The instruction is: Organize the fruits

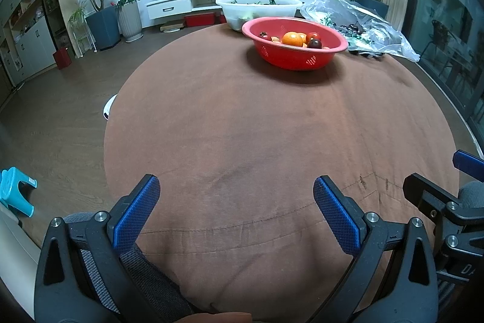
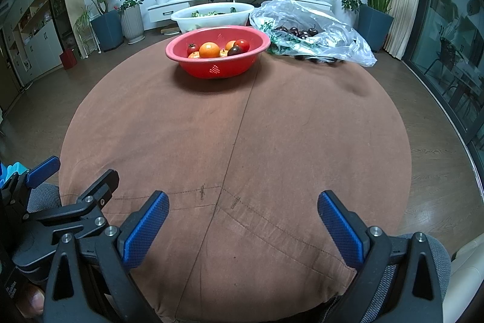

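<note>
A red basin [image 1: 295, 58] [image 2: 217, 65] stands at the far side of the round brown-clothed table [image 1: 242, 141] [image 2: 242, 141]. It holds an orange [image 1: 292, 39] [image 2: 209, 50], red tomatoes [image 2: 242, 44] and a dark fruit [image 2: 234, 51]. A clear plastic bag [image 2: 317, 32] [image 1: 363, 23] with dark cherries [image 2: 298, 32] lies right of the basin. My left gripper [image 1: 237, 186] and my right gripper [image 2: 243, 202] are both open and empty over the near edge of the table, side by side.
A white basin [image 1: 258, 6] [image 2: 211, 14] with greens stands behind the red one. Potted plants, a TV unit and cabinets line the room. A blue stool [image 1: 15, 192] sits on the floor at left.
</note>
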A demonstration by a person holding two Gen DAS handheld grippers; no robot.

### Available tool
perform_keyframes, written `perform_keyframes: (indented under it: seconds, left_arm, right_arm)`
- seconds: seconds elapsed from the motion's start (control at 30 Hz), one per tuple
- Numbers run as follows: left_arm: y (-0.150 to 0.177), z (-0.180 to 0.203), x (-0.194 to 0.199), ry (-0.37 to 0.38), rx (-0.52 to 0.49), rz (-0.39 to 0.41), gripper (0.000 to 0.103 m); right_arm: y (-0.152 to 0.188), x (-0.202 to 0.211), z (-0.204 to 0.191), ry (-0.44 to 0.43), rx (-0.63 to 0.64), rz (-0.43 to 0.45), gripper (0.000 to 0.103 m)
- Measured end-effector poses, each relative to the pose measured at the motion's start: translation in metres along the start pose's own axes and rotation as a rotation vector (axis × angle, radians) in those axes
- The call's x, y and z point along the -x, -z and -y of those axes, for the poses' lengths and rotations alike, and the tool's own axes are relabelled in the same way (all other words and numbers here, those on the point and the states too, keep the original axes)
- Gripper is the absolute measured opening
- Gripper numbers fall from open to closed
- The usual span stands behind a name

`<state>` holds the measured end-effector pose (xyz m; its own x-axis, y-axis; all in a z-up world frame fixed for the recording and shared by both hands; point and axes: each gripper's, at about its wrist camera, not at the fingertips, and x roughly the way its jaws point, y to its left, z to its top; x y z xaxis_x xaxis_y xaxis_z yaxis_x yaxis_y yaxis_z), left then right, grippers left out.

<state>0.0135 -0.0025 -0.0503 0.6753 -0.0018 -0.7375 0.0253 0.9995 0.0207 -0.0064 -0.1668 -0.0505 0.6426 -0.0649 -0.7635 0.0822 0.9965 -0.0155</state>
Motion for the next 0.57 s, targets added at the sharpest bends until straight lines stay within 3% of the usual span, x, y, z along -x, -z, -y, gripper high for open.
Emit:
perform_keyframes:
  seconds: [0.57]
  left_arm:
    - [0.0051,0.002,-0.0018,0.013,0.001,0.006,0.103]
  right_arm:
    - [-0.0014,0.0006,-0.0013,0.001,-0.003,0.0,0.101]
